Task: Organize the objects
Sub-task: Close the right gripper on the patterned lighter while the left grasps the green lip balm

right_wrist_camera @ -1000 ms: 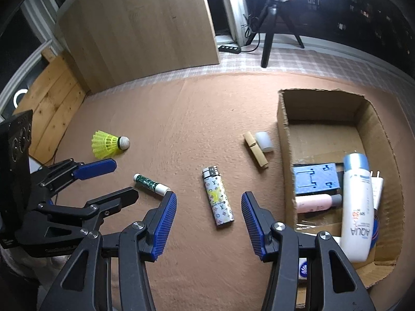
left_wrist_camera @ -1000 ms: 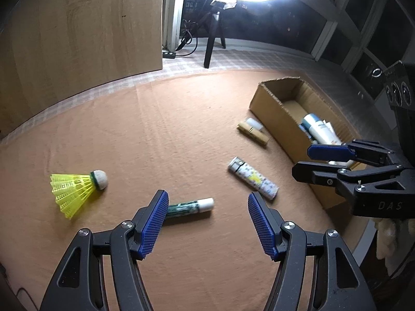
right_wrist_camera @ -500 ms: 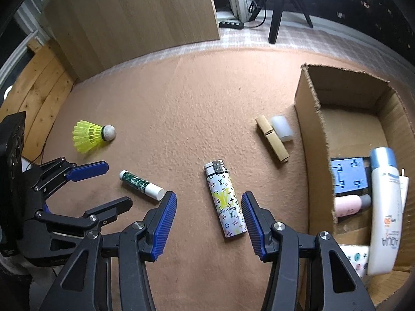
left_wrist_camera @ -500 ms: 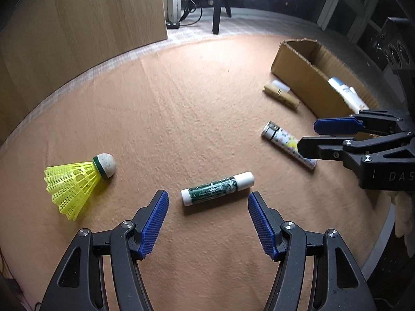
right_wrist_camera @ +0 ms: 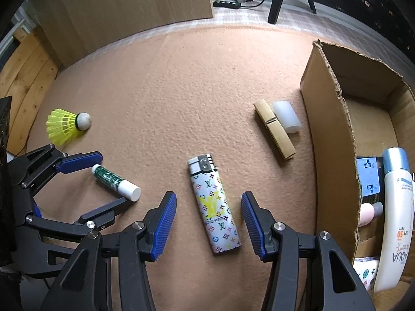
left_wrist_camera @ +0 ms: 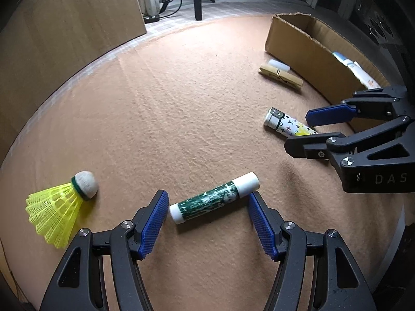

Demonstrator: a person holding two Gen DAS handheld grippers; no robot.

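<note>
On the tan felt mat (left_wrist_camera: 181, 98), reading left to right, we find a yellow shuttlecock (left_wrist_camera: 61, 208), a green glue stick (left_wrist_camera: 215, 200), a patterned lighter (right_wrist_camera: 214, 207), a wooden clothespin (right_wrist_camera: 274, 129) touching a small translucent cap (right_wrist_camera: 286, 116), and the cardboard box (right_wrist_camera: 334, 140). Compared with the views a second ago, both grippers have come down toward the mat, so each target now looms larger between its blue pads. We see the left gripper (left_wrist_camera: 207, 223) with jaws apart, straddling the glue stick endwise without pressing it; the stick lies at a slant, its white cap close to the right pad. We see the right gripper (right_wrist_camera: 208, 224) likewise parted, bracketing the lighter across its width, with clearance on both sides and nothing held. We judge that two simultaneous pickups are being set up, each item presumably destined for the box, which already holds a sunscreen bottle (right_wrist_camera: 394, 217) and a blue plug adapter (right_wrist_camera: 368, 178).

Legible writing: "DAS" on the right gripper's body in the left view; "AQUA" and "SPF 50" on the sunscreen bottle; a monogram print with "LOUIS VUITTON"-style lettering on the lighter, too small to confirm.
</note>
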